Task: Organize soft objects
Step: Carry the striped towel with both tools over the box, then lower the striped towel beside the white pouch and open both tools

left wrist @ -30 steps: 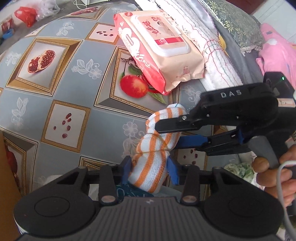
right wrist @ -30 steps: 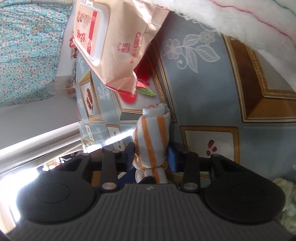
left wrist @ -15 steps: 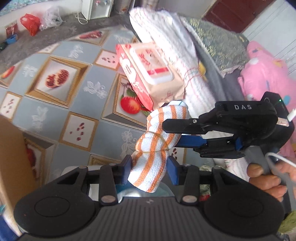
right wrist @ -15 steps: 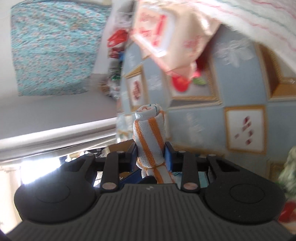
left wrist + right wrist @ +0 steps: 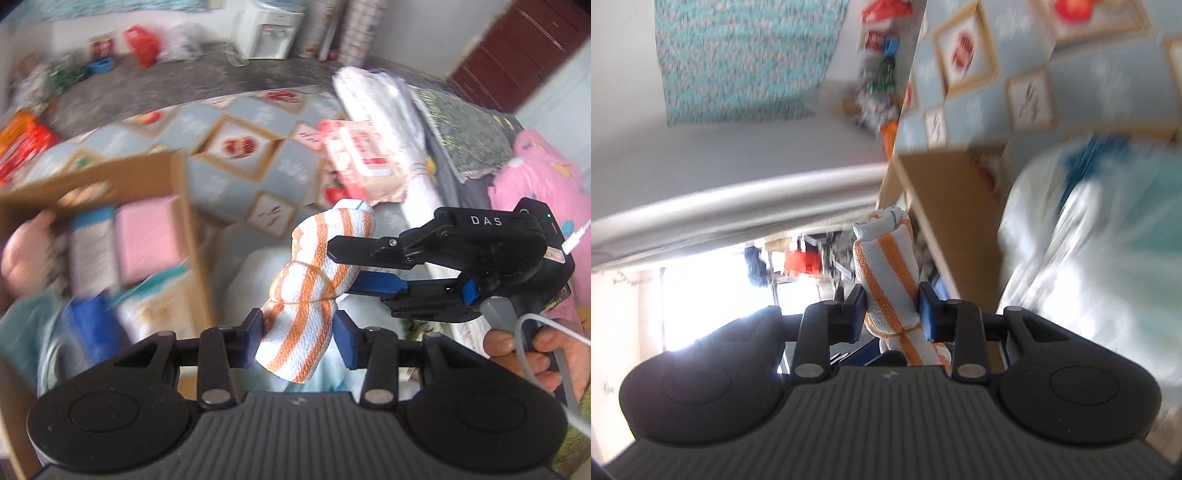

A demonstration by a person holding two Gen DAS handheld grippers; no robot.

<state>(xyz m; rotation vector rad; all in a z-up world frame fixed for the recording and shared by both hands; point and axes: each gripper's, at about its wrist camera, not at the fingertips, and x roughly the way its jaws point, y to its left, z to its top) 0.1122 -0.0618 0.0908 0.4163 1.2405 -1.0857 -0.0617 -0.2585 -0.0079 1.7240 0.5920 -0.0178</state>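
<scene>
Rolled towel [image 5: 314, 288]: white with orange stripes, tied round middle with thin band, pinched in there. Stood tilted, top end leaning right, up in air above bed cover. Top end showed rolled layers and thin blue line. Fluffy, bumpy cloth. Squeezed on both sides near bottom end and again near middle. Same towel [image 5: 886, 280] looked upright in right wrist view.

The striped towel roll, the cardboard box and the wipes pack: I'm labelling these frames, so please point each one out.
striped towel roll [image 5: 314, 280], left wrist view, on its banded middle.
cardboard box [image 5: 122, 177], left wrist view, on its far wall.
wipes pack [image 5: 364, 162], left wrist view, on its top face.
</scene>
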